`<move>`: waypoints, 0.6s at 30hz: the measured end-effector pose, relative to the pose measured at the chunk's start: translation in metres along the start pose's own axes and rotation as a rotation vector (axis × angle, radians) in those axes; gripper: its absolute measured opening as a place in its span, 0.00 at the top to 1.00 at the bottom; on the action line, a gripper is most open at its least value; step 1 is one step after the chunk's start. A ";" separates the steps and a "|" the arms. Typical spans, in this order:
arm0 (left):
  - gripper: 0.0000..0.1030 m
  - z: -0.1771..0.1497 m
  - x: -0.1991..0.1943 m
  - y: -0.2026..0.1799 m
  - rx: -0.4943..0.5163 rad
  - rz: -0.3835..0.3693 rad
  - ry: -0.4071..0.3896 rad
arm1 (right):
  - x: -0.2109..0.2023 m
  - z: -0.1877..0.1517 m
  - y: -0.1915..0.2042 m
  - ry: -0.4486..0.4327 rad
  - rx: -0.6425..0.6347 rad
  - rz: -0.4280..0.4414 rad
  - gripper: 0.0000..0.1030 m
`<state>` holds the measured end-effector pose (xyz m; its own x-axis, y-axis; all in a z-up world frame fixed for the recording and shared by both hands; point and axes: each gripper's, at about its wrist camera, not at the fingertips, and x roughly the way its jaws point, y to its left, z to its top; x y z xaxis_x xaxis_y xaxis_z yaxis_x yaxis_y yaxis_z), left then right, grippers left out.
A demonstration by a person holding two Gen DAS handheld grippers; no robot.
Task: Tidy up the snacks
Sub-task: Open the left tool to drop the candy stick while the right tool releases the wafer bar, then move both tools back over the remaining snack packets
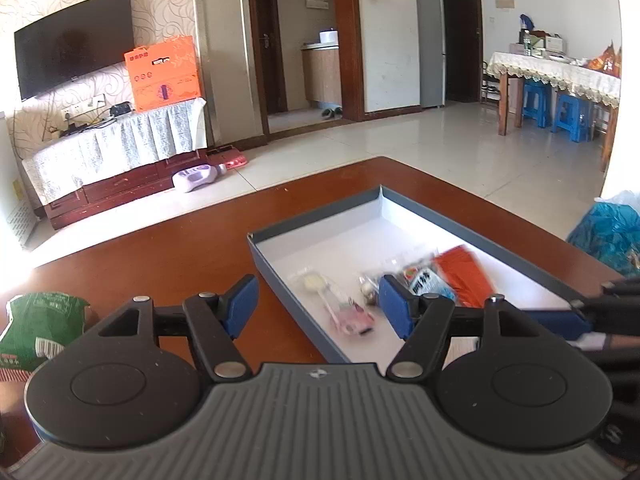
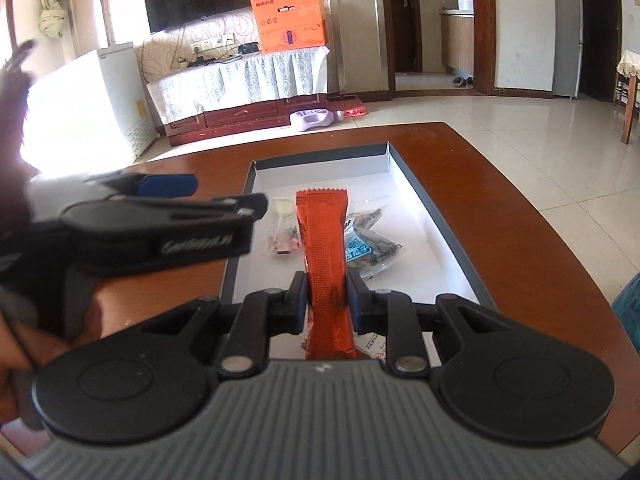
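Orange snack packet (image 2: 326, 256) sat clamped in the right gripper (image 2: 328, 300) above the tray (image 2: 432, 200). The left gripper (image 1: 316, 304), fingers apart, hovered empty at the tray's near-left edge. Lowering the packet flat beside the blue packet (image 2: 372, 250) before releasing seemed wisest.

The snacks in the tray (image 1: 500, 248) look smeary in the left view, so their labels cannot be read. The green bag (image 1: 40, 328) is cut off at the picture's edge. The orange packet (image 2: 326, 248) hides its near end behind the right claw (image 2: 327, 302).
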<state>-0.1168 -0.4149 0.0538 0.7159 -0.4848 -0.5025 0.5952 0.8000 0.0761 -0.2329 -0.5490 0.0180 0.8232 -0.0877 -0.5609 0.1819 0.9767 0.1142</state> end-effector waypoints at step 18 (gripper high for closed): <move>0.28 -0.043 -0.075 0.091 -0.114 0.177 -0.006 | -0.002 0.007 0.054 -0.080 0.010 -0.063 0.16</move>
<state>-0.1320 -0.2908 0.0608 0.8081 -0.3351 -0.4844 0.4151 0.9075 0.0647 -0.2212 -0.4974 0.0316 0.8503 -0.1644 -0.4999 0.2394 0.9668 0.0892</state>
